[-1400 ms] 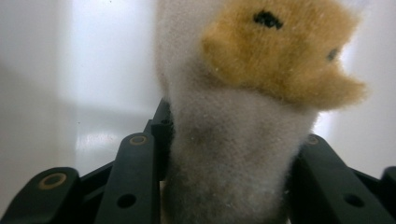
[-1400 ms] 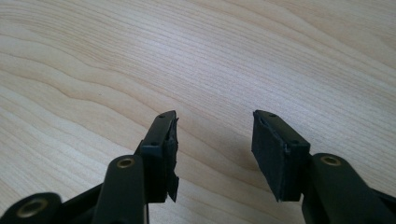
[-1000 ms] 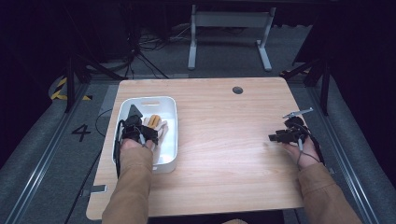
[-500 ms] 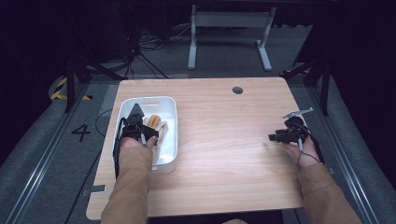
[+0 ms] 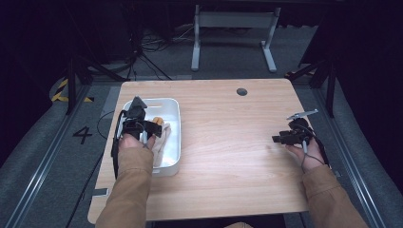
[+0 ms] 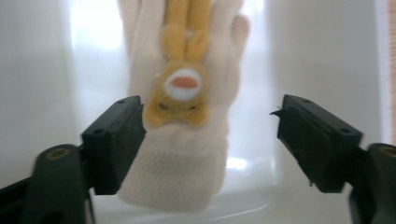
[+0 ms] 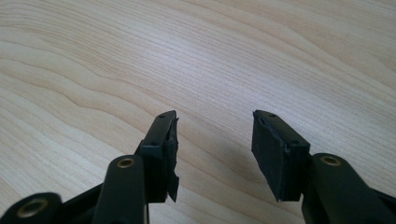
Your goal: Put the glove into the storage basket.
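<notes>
surface (image 5: 228, 142): wood top, bare apart from the bin; plenty of free room mid and right.
bin (image 5: 174, 109): white, at the left edge of the surface, long side running away from the person. Walls box in the left gripper; easiest way out is straight up.
glove (image 6: 187, 126): cream, with a yellow bunny (image 6: 180, 88) sewn on it, lying flat on the bin floor, cuff toward the camera.
left gripper (image 5: 142, 124): over the bin, jaws parted and just closing a bit, straddling the cuff; one jaw sits at the cuff's edge, the other well clear. Not gripping.
right gripper (image 5: 285, 138): parked near the right edge of the surface, jaws apart, nothing between them.
progress: my read is the glove is in the bin and released, or not yet picked; can't tell which.
</notes>
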{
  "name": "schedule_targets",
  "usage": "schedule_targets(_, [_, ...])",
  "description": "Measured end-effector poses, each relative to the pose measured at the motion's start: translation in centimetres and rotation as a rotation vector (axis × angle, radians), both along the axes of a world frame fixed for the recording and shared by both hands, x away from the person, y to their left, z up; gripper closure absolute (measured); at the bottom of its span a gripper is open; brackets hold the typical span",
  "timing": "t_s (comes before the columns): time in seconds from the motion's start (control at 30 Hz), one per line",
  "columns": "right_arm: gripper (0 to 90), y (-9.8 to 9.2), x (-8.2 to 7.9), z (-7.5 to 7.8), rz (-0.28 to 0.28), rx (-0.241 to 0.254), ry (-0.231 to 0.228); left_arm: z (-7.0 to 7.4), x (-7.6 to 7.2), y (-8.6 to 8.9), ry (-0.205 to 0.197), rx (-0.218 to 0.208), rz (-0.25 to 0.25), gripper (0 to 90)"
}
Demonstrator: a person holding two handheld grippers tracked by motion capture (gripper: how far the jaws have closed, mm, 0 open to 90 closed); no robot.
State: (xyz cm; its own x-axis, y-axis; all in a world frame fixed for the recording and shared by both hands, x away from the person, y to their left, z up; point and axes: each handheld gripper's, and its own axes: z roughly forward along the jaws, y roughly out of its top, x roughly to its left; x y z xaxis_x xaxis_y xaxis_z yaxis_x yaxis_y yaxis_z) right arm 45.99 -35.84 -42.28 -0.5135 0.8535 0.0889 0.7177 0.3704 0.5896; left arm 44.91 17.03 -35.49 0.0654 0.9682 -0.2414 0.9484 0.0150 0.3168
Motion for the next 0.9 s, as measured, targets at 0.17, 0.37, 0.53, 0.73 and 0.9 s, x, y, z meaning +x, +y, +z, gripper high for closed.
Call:
schedule_targets(0.17, [50.9, 0.2, -0.3, 0.2, 0.013, -0.003, -0.020, 1.5, -0.9, -0.4, -0.104, -0.059, -0.044, 38.7])
schedule_targets(0.37, [50.9, 0.3, -0.6, 0.6, 0.045, 0.004, -0.053, 2.4, -1.8, -2.3, -0.204, -0.120, -0.172, 46.7])
schedule_targets(0.53, [50.7, 0.7, -1.2, 0.9, 0.082, 0.003, -0.082, 2.8, -2.5, -4.5, -0.256, -0.170, -0.300, 48.0])
schedule_targets(0.73, [50.8, 0.6, -1.7, 1.1, 0.106, 0.015, -0.095, 3.3, -3.3, -7.1, -0.287, -0.224, -0.445, 47.1])
schedule_targets(0.9, [51.1, 0.3, -2.1, 1.1, 0.114, 0.034, -0.098, 3.6, -4.1, -8.7, -0.319, -0.248, -0.543, 46.6])
